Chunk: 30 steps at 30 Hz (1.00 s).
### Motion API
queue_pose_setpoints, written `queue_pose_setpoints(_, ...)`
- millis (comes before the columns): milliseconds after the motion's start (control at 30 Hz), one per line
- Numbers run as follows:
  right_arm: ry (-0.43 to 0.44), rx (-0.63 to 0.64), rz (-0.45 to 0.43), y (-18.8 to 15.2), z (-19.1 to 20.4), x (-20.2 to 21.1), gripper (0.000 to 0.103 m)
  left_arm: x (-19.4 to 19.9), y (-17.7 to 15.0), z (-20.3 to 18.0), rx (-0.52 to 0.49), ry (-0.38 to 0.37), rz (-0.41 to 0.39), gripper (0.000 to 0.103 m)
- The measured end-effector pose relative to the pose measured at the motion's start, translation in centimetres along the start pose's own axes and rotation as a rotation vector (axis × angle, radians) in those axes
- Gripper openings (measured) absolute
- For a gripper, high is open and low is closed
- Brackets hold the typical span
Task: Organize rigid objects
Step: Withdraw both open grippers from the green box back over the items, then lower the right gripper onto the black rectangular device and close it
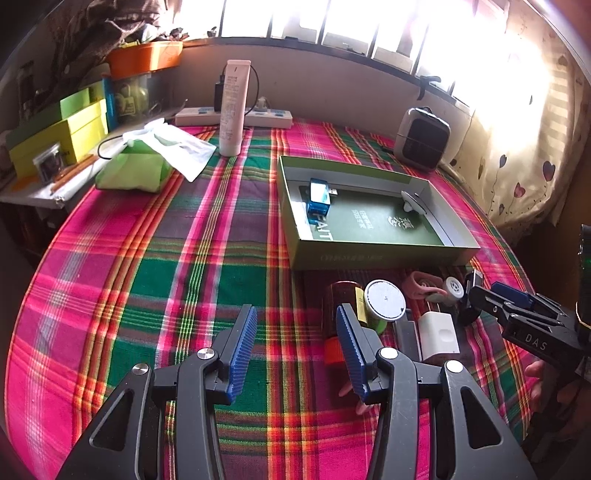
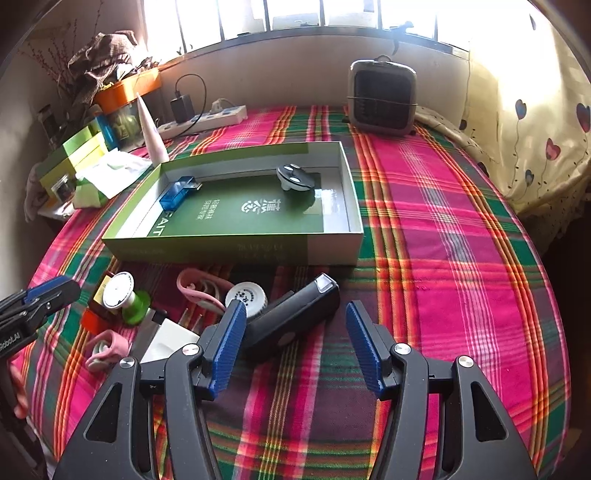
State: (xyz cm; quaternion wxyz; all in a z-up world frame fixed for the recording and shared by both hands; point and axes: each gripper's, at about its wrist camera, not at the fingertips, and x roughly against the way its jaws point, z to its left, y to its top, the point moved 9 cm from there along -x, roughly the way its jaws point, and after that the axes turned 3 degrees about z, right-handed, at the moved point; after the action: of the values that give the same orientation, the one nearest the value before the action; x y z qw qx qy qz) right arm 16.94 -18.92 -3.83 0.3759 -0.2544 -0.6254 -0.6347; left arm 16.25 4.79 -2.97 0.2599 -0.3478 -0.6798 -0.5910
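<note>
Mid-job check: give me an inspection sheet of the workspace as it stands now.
Surface: plaid cloth over the table.
Job's things: green box holds a blue USB stick and a grey gadget; a pile of small items and a black device lie before it.
Clutter: tube, tissue pack, stacked boxes.
Grippers: left claw and right claw open, empty.
Cables: power strip with charger.
Surroundings: heater, window, curtain.

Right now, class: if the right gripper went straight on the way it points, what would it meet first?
Probably the black boxy handheld device lying on the plaid cloth; it lies just beyond the right gripper, whose jaws are open and empty. Depth is uncertain.
</note>
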Motion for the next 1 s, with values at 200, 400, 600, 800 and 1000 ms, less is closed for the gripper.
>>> queue_pose_setpoints(200, -0.013, -0.022, -0.001, -0.9, -1.1, 0.8, 0.060, 0.0, -0.4, -0.1, 0.002, -0.016, 0.005, 0.044)
queue_pose_setpoints(400, -0.047, -0.037, 0.002, -1.7, -2.6, 1.6, 0.060, -0.2, -0.7, -0.1, 0.005, -0.024, 0.011, 0.044)
queue_pose_setpoints(600, -0.039, -0.072, -0.004, -2.0, -4.1, 1.8, 0.060, -0.2, -0.8, 0.1, 0.010, -0.020, 0.014, 0.044)
queue_pose_setpoints(800, -0.014, -0.047, -0.022, -1.8, -3.3, 2.1, 0.060, -0.2, -0.8, 0.3, 0.015, -0.023, 0.013, 0.044)
queue_pose_setpoints(1000, -0.017, 0.029, -0.005, -1.5, -1.8, 0.9, 0.060, -0.4, -0.8, 0.3, 0.017, -0.026, 0.019, 0.044)
